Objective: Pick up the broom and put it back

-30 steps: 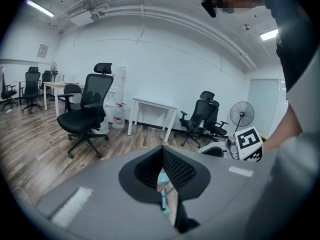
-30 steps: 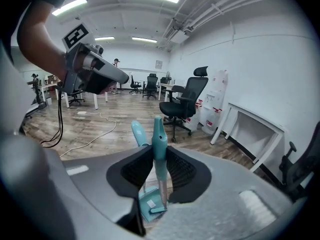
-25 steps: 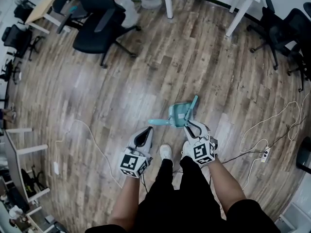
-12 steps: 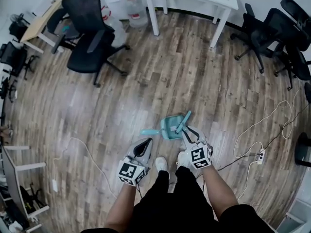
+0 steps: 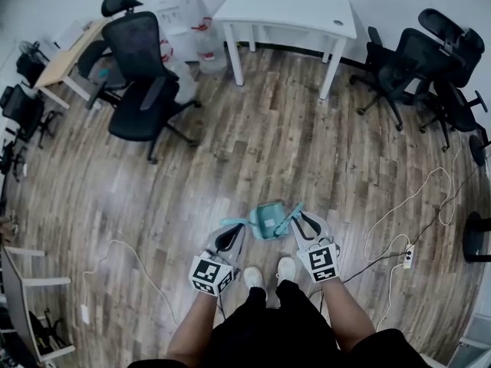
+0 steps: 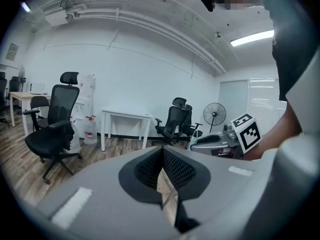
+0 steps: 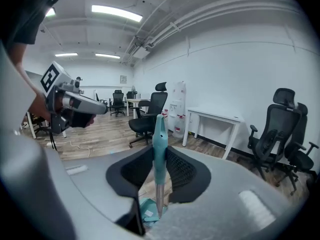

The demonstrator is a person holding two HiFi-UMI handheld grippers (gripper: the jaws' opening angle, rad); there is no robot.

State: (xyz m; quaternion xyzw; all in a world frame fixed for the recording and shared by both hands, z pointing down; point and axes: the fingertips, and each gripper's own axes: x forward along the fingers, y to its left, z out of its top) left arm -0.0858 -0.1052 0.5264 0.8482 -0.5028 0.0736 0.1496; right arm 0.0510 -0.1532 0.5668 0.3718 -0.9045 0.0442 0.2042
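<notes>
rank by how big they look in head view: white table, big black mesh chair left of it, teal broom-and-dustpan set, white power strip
1. white rectangular table
2. black mesh office chair, nearly as large, so unsure
3. teal plastic broom-and-dustpan set
4. white power strip

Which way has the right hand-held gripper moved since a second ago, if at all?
Yes. The right hand-held gripper, shut on the broom, overlapped the right shoe before; now it sits clear to that shoe's right, apparently lifted.
</notes>
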